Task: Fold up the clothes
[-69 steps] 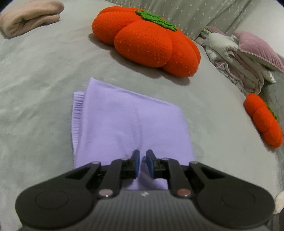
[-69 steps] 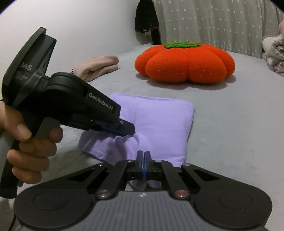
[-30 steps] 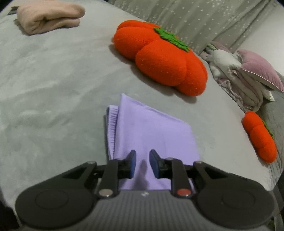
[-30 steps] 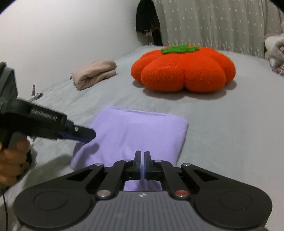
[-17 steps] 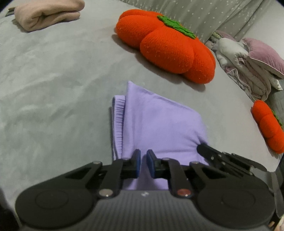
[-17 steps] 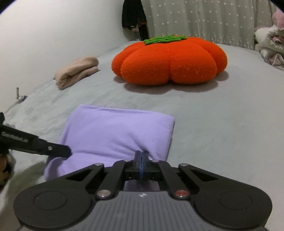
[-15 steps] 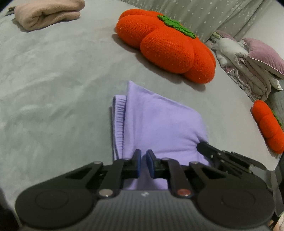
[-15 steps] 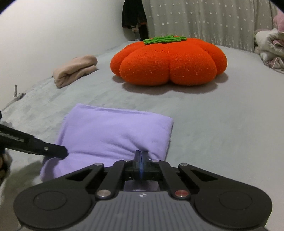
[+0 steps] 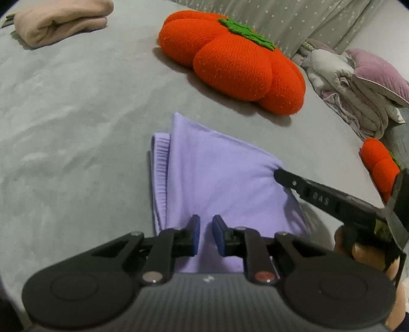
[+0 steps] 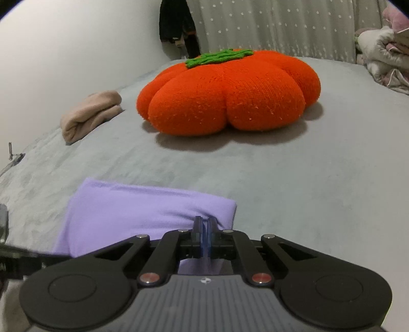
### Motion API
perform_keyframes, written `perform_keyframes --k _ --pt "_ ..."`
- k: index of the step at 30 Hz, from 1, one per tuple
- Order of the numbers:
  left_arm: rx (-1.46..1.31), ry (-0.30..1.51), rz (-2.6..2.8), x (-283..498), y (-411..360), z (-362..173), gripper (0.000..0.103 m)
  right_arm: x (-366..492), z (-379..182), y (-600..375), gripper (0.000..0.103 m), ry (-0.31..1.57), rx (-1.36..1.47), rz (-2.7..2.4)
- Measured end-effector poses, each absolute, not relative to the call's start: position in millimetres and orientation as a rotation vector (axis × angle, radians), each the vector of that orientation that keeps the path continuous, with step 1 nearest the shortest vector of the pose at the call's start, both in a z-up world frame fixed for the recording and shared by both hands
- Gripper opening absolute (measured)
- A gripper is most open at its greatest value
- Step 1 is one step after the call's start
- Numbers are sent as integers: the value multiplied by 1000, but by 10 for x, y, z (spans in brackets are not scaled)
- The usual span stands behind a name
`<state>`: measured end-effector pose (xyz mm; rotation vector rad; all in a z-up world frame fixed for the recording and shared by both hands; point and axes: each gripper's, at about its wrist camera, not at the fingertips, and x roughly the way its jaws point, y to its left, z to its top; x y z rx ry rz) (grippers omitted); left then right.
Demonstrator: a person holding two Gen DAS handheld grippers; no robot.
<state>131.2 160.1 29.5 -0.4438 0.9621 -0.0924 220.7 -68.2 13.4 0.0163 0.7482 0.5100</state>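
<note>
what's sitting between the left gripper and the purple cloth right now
Nothing visible. The left gripper hangs right over the folded purple cloth's near edge, with only cloth showing between its fingers.

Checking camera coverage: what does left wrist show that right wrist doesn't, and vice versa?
Left wrist only: the small orange pumpkin cushion, the purple pillow, the garment's ribbed edge, and the right hand-held gripper at the garment's right corner.

Right wrist only: dark clothes hanging by the white wall.

Both: folded purple garment, large pumpkin cushion, beige folded garment, grey bedspread.
</note>
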Motion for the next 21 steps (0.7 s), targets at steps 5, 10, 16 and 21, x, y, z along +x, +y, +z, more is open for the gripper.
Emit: perform_keyframes --k 5,10,16,21 --pt "-454 973 -99 1301 1636 278 13 2314 124 -607 1 740 0 492" --pt "-453 979 -105 1297 1652 271 13 2438 88 -538 0 738 -7 469" --pt "-516 958 -124 1288 1760 324 15 2527 70 -396 0 735 -78 453" --pt "-623 862 -93 1291 2044 462 23 2266 232 -609 9 667 20 431"
